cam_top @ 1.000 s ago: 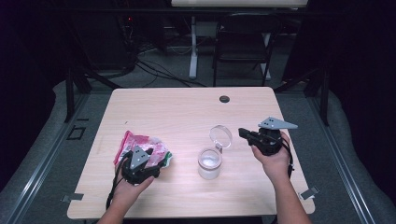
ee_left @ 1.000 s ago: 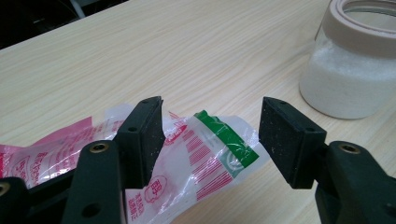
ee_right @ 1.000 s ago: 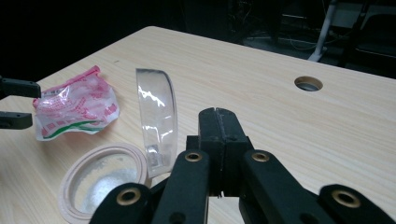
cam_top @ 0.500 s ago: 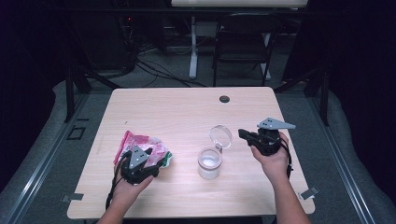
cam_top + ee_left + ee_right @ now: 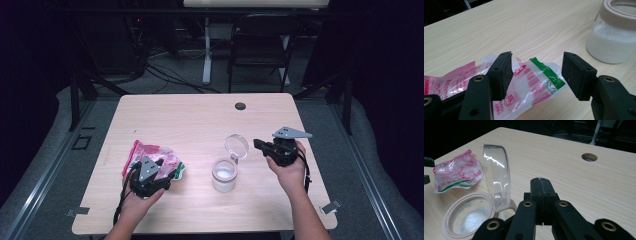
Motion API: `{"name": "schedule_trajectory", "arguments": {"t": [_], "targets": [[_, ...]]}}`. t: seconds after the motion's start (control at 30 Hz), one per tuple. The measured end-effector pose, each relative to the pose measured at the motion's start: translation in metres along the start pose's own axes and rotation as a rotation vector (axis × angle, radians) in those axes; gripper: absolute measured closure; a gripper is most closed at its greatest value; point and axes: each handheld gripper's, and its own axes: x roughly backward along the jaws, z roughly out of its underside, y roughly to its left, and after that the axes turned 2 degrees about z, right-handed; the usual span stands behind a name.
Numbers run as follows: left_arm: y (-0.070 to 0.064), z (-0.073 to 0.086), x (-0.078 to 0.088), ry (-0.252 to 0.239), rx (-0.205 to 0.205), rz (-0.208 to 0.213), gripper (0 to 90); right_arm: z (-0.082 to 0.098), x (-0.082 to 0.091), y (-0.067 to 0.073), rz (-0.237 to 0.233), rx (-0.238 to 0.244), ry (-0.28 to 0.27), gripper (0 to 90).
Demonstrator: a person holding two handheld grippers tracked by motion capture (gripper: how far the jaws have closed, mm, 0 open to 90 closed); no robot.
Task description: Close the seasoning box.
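Observation:
A crumpled clear plastic bag [image 5: 150, 152] printed in pink and green lies on the left of the wooden table [image 5: 200, 120]. My left gripper [image 5: 170, 172] rests low at its near right corner. In the left gripper view the jaws [image 5: 536, 72] stand open on either side of the bag's green-striped corner [image 5: 534, 80], and the pads do not press on it. A clear jar [image 5: 223, 175] holding white grains stands at the middle, its hinged lid [image 5: 236, 146] flipped up. My right gripper [image 5: 256, 143] is shut and empty, just right of the lid [image 5: 497, 180].
A round cable hole [image 5: 240, 106] sits near the table's far edge. A dark chair [image 5: 260, 45] and cables stand beyond the table. Bare wood lies between the bag and the far edge.

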Motion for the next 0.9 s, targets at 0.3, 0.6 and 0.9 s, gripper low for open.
{"name": "schedule_trajectory", "arguments": {"t": [0.3, 0.6, 0.9], "targets": [[-0.0001, 0.0008, 0.0004, -0.001, -0.002, -0.004, 41.8, 0.0015, -0.0067, 0.0009, -0.008, 0.008, 0.013, 90.0], [-0.0008, 0.0009, 0.0004, 0.003, -0.006, -0.005, 41.8, 0.0027, -0.0089, 0.0011, -0.009, -0.001, 0.015, 90.0], [-0.0026, -0.0053, -0.0033, 0.005, -0.013, 0.013, 44.3, 0.0026, -0.0103, 0.0028, -0.014, 0.005, 0.015, 90.0]]}}
